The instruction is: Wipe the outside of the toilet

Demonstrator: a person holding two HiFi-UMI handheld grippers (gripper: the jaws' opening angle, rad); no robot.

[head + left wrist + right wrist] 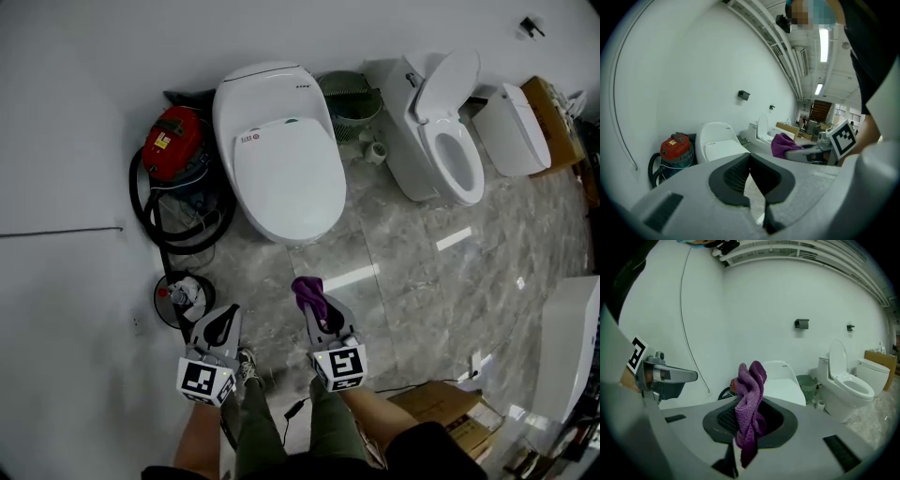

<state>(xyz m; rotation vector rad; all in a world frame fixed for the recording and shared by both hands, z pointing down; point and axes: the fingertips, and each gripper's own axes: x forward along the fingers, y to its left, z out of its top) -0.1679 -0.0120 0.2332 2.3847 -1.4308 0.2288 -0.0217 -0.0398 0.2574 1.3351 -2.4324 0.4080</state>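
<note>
A white toilet (278, 155) with its lid down stands against the wall, ahead of both grippers; it also shows as the toilet (717, 140) and the toilet (780, 380). My right gripper (317, 303) is shut on a purple cloth (307, 289), held above the floor short of the bowl's front; the cloth (750, 408) hangs bunched between the jaws. My left gripper (220, 323) is beside it to the left, jaws together with nothing in them. The left gripper (751, 176) view also catches the cloth (782, 144).
A red vacuum cleaner (175, 141) with a black hose (155, 220) sits left of the toilet. A green basket (352, 98) is behind it. A second toilet (445, 131) with raised lid and a third fixture (514, 129) stand to the right. Cardboard boxes (450, 403) lie near my feet.
</note>
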